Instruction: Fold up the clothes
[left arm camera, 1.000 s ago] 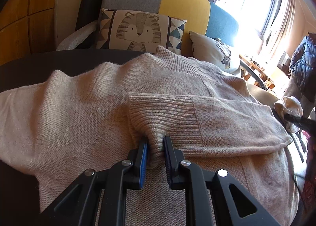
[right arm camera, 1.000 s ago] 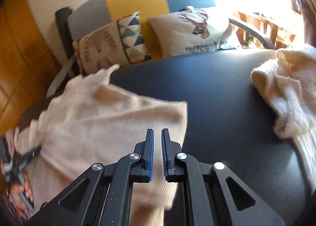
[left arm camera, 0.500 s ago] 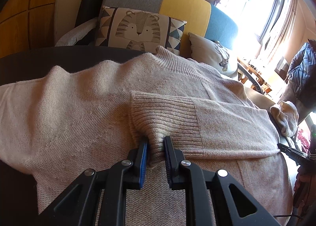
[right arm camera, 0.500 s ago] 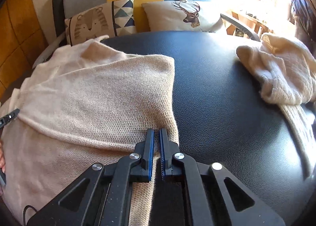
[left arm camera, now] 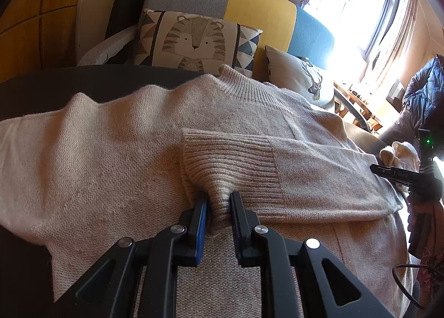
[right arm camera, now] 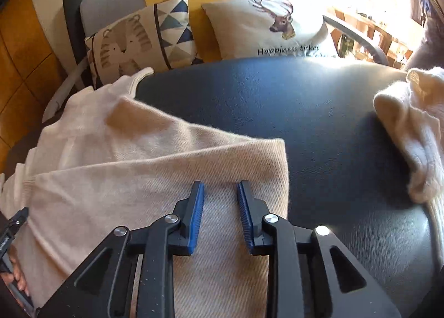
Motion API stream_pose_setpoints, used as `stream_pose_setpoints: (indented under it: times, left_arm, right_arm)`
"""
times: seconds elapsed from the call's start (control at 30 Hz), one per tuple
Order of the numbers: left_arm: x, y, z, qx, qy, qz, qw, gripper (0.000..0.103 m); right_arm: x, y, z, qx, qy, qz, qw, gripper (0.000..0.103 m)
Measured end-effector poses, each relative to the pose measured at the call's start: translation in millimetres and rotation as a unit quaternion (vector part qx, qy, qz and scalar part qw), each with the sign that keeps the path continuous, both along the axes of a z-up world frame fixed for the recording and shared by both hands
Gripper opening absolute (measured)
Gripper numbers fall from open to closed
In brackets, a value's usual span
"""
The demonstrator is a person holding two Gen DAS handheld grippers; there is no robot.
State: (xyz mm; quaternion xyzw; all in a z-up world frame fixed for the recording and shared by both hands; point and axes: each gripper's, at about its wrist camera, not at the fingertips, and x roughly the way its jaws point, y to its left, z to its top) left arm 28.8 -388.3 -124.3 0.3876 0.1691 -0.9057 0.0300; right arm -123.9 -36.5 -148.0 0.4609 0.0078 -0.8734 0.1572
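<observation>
Sweater (left arm camera: 116, 157), beige and knitted, lies spread on the dark padded surface (right arm camera: 319, 129), stretching ahead of and to both sides of the left gripper (left arm camera: 217, 207). Its ribbed cuff (left arm camera: 227, 162) is folded across the body, and a bunched edge of that cuff sits pinched between the left gripper's blue pads, the rest of the sleeve running off to the claw's right. The right gripper (right arm camera: 220, 207) hovers above the sweater's folded side, near the fabric's right edge; its jaws have just been opening and now stand spread, with knit lying below the gap but apparently not squeezed, though the blur makes contact hard to judge. Well to the right of that claw, a second cream garment (right arm camera: 410, 134) lies heaped. Beyond both claws stand a tiger cushion (left arm camera: 194, 40) and a deer cushion (right arm camera: 274, 26).
</observation>
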Motion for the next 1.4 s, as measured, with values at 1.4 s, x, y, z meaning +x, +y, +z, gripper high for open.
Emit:
stream_pose_setpoints:
  times: [1.4]
  left_arm:
    - [30.5,-21.0,40.1,-0.003,0.029,0.061,0.9977,0.021]
  right_arm:
    - [67.3,-68.0,-5.8,0.042,0.055,0.026,0.997,0.029]
